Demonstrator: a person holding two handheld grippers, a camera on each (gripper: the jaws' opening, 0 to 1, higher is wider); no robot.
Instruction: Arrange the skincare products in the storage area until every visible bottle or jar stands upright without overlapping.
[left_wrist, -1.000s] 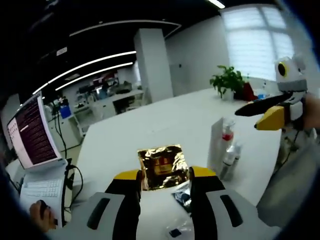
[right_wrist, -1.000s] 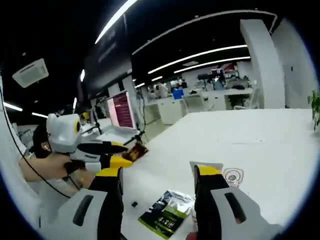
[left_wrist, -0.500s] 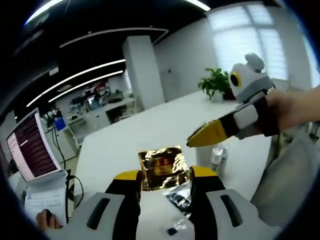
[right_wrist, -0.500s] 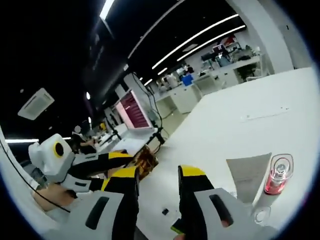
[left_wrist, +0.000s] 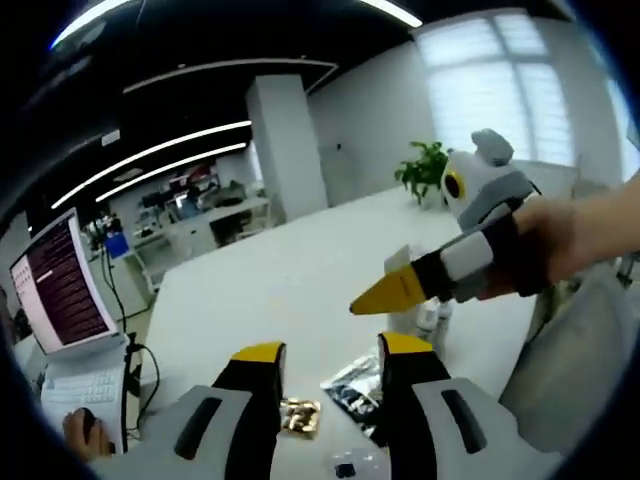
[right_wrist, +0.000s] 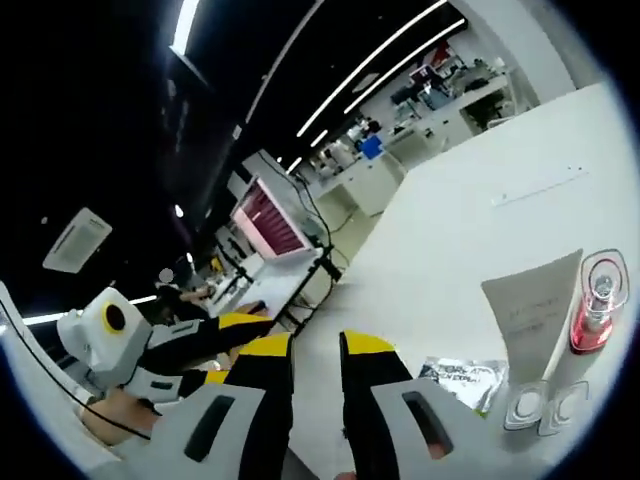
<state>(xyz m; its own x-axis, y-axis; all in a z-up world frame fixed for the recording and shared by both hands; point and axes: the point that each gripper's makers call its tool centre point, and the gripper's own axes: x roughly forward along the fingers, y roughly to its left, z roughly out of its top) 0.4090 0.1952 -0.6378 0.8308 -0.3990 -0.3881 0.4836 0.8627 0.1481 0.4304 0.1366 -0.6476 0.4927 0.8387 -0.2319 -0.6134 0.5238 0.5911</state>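
Nearest in the left gripper view, left claw open and empty, jaws well apart above the white tabletop, a small gold sachet lying flat between and below them, a dark foil packet just beside the right jaw. Beyond that, right claw reaching in from the right, held in a person's hand, yellow tip poised over the cluster of skincare bottles; from here, jaws apparently together, though hard to tell. In the right gripper view, right claw nearly shut, only a narrow gap between the jaws, nothing visibly held. To its right on the tabletop: a printed sachet lying flat, a white tube standing, a pink bottle upright just beside it, two clear caps in front. Judged progress: early to middle; tube and pink bottle upright and not overlapping, flat packets scattered and unsorted, no bottle in either claw. Left to do, likely: tidy the loose items near the upright group. In the way: the two claws crowding the same patch, the packets lying near the bottles. Farther off, a laptop at the left edge, a potted plant at the far end, office desks beyond
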